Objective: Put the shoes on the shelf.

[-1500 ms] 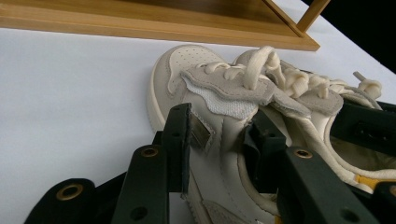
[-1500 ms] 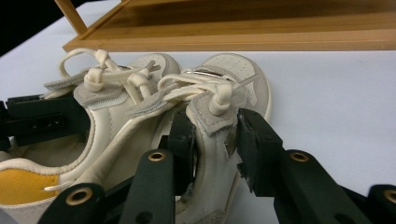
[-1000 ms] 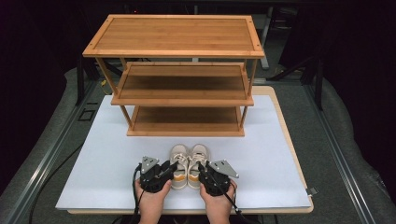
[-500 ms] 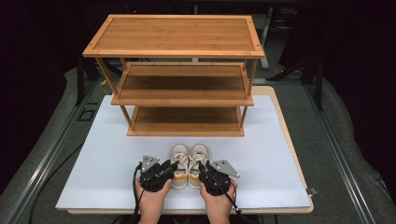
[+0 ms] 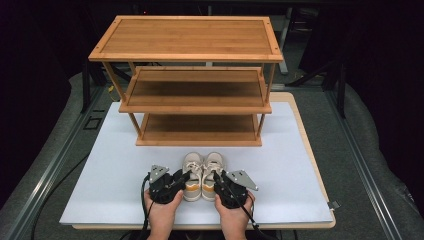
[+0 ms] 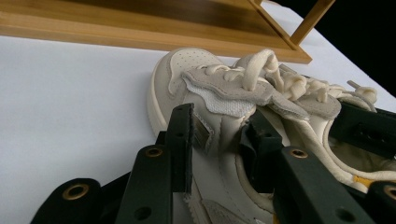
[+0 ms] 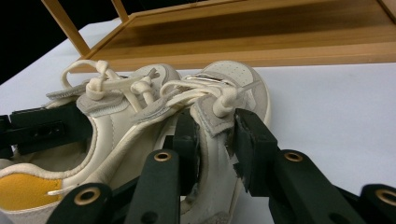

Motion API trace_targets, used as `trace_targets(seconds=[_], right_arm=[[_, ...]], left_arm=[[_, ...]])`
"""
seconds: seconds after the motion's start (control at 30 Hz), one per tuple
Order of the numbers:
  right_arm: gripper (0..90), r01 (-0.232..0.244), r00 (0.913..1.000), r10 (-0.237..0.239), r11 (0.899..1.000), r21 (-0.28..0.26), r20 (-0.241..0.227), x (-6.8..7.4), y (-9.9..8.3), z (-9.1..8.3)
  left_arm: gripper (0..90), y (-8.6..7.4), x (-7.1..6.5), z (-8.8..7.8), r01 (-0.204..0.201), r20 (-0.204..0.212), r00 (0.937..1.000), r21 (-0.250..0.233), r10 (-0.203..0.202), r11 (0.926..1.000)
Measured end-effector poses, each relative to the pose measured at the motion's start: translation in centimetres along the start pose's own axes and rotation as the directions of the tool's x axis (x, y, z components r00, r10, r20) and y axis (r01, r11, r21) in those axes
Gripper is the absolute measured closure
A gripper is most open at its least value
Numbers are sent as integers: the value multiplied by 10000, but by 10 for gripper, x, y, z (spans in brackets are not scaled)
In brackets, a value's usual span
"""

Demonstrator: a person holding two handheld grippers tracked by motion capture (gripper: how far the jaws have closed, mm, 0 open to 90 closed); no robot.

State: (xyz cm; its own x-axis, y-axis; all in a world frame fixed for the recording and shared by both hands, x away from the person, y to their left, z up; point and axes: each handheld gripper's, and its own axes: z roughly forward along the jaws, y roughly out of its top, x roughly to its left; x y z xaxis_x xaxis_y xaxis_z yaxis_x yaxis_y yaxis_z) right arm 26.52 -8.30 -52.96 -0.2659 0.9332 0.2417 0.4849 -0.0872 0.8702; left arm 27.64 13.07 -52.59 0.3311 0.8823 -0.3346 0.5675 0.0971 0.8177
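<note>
Both grippers sit at the near edge of the white-topped desk (image 5: 100,195) in the high view: the left gripper (image 5: 181,178) and the right gripper (image 5: 216,179) each reach in from a hand, the left hand (image 5: 161,214) and the right hand (image 5: 233,216), onto a pair of small cream lace-up sneakers with orange-yellow insoles. The left sneaker (image 5: 192,171) and right sneaker (image 5: 212,171) stand side by side, touching, toes pointing far toward the three-tier wooden shoe rack (image 5: 187,57), which stands well apart from them at the far half of the desk.

Left gripper view: the left gripper (image 6: 219,140) pinches the outer side wall of the left sneaker (image 6: 187,74), one jaw outside against the leather, the other inside the opening, pads pressing the wall. The right sneaker (image 6: 327,100) lies just beside it, with the other gripper's black jaw on it.

Right gripper view: the right gripper (image 7: 217,140) clamps the right sneaker (image 7: 233,74) by its outer side wall below the laces, one jaw inside, one outside. The left sneaker (image 7: 116,112) touches it on the left, and the rack's lowest shelf (image 7: 261,37) runs across the far side
</note>
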Motion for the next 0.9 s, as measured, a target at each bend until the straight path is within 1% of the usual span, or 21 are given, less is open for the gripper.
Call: trace_targets(seconds=[0.07,0.27,0.33,0.37,0.47,0.63,0.83,0.9], right_arm=[[712,-23,10000,23,10000,-6,-32,0,1,-1],[712,-20,10000,18,9993,-380,-50,3,11,-5],[712,-9,10000,7,9986,-520,-44,4,16,-5],[712,-4,10000,2,9989,-477,-47,5,18,-6],[712,-19,10000,16,9971,-755,-37,7,26,-8],[712,-70,9999,59,9947,-1024,-109,9,36,-11],[712,38,10000,-48,9926,-1213,-85,13,48,-16],[713,93,10000,-96,9921,-1249,-17,15,53,-18]], left_arm=[[673,2,-1,-1,-11,14,10000,-69,11,10000],[673,12,-3,-6,2,100,9999,-329,1,9995],[673,17,-4,-7,-4,101,9999,-455,9,9990],[673,19,-4,-8,-31,98,9999,-504,35,9987],[673,27,-6,-11,-9,110,9999,-721,17,9974],[673,38,-11,-16,-153,126,9998,-986,166,9950],[673,50,-16,-21,-326,95,9994,-1111,339,9933],[674,55,-17,-23,-281,146,9994,-1162,300,9928]])
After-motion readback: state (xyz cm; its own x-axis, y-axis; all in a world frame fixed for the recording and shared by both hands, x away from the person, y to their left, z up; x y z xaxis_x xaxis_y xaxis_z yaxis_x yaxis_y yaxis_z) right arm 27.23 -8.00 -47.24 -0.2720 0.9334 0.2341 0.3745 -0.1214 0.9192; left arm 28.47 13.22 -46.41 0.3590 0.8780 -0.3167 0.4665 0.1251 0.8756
